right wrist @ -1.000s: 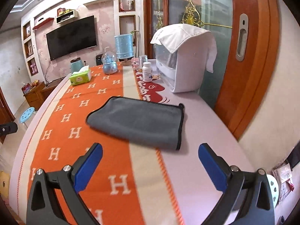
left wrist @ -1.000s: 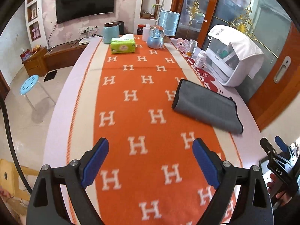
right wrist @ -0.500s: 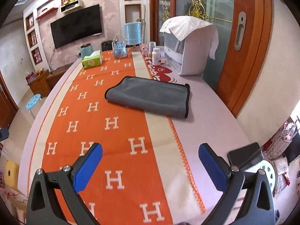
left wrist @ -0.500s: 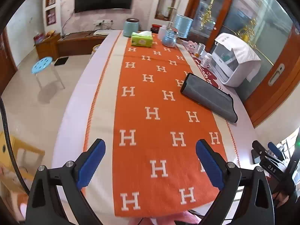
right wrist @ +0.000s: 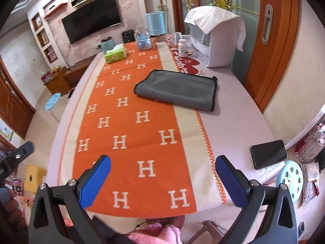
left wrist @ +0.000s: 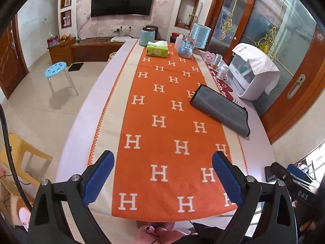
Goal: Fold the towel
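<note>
left fingers: left gripper wide apart, blue pads bare, nothing held, above near table edge
right fingers: right gripper also spread wide, empty, pads over near end of runner
change: both grippers pulled back and up over the last second; a second ago they hung low, just short of the towel, now the whole table shows in both views
towel: grey towel lies folded flat, dark-trimmed edge toward door side, half on orange runner, half on pale table, well apart from both grippers
meaning: judged done or nearly so, towel released as a neat rectangle and hands retreating; another fold possible, cannot tell layer count from here
count towels: 1
count grippers: 2, both empty
count phone: 1 dark phone on near right table corner
count tissue box: 1 green at far end
count white appliance: 1 with cloth on top, right of towel
count bottles/jars: about 3 by the appliance, small and blurred, not sure
count stools: 1 blue stool on floor left, 1 pale blue stool at near right
risk: low, nothing near towel to snag
</note>
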Demonstrator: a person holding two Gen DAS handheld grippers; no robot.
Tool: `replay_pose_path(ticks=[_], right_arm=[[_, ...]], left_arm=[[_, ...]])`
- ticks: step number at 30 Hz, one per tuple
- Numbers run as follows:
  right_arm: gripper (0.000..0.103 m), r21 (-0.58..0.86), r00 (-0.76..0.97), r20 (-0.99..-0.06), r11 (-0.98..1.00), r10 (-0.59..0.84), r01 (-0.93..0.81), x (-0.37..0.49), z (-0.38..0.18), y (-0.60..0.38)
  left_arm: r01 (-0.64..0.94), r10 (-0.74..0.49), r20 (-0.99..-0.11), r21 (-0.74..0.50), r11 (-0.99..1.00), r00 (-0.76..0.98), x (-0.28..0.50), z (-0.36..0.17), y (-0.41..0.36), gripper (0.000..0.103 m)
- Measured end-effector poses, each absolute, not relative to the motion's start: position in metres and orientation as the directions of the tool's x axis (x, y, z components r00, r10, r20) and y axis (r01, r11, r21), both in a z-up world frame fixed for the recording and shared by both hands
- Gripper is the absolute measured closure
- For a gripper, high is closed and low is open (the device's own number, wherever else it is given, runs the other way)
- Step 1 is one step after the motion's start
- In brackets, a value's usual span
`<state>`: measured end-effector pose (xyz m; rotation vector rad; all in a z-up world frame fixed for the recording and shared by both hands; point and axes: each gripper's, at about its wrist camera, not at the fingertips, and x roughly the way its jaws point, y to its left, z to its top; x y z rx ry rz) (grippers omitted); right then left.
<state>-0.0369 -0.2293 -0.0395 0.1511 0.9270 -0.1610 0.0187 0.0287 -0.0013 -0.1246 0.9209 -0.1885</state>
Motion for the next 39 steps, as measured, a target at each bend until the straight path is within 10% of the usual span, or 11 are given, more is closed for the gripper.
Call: replay_pose_path(ticks=[39], right_arm=[[0.0, 0.059, 0.653, -0.755, 0.998, 0.057, -0.02, -0.055, -0.024, -0.188]], left_arm=[[0.062, -0.044, -0.73, -0.003, 0.998, 0.682, -0.013, 0.019, -0.008, 0.0]])
